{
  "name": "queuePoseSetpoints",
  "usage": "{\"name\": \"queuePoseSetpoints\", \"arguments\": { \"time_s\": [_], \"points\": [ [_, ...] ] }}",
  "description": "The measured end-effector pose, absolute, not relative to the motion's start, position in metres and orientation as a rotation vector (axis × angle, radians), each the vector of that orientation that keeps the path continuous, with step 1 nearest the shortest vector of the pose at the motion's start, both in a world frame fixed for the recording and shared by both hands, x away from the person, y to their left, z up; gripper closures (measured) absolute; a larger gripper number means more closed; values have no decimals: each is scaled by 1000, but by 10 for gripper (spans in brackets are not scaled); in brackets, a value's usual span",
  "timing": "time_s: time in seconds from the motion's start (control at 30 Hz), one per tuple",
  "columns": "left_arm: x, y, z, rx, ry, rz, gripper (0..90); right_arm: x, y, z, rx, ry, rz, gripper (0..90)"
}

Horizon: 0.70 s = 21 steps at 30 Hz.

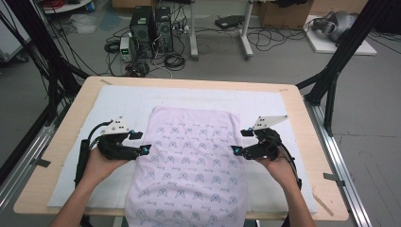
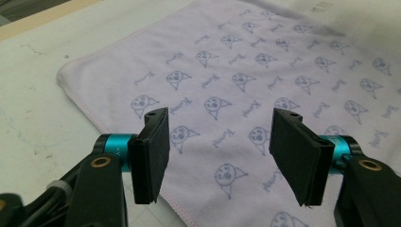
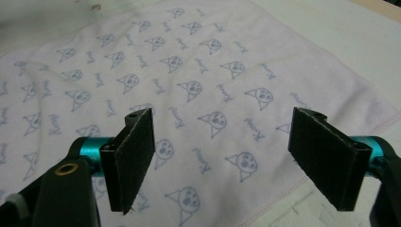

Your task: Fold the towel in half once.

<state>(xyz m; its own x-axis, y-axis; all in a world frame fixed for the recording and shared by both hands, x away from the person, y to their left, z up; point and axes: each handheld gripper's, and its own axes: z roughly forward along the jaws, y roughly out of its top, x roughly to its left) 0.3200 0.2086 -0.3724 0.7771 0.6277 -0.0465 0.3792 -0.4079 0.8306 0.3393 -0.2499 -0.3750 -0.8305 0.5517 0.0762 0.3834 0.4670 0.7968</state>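
Observation:
A pale lilac towel (image 1: 191, 156) printed with small blue cartoon faces lies flat on the white mat (image 1: 118, 99), and its near end reaches the table's front edge. My left gripper (image 1: 142, 142) hovers at the towel's left edge, jaws open and empty. In the left gripper view the towel (image 2: 265, 71) and its hemmed edge lie below the open left gripper (image 2: 220, 151). My right gripper (image 1: 240, 141) hangs at the towel's right edge, open too. The right gripper view has the towel (image 3: 189, 71) beneath the wide-open right gripper (image 3: 222, 156), with nothing between the pads.
The mat covers most of a wooden table (image 1: 66, 142). Black frame posts (image 1: 331, 80) stand at the table's left and right sides. Beyond the far edge, computer towers (image 1: 151, 30) and cables sit on the floor.

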Motion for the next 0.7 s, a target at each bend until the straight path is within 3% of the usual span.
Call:
{"name": "queuePoseSetpoints", "arguments": {
  "time_s": [0.33, 0.7],
  "points": [
    [356, 205, -361, 2053, 778, 364, 400, 366, -258, -361, 840, 2523, 1262, 241],
    [402, 206, -402, 2084, 920, 370, 475, 415, -257, -388, 918, 2543, 1193, 334]
  ]
}}
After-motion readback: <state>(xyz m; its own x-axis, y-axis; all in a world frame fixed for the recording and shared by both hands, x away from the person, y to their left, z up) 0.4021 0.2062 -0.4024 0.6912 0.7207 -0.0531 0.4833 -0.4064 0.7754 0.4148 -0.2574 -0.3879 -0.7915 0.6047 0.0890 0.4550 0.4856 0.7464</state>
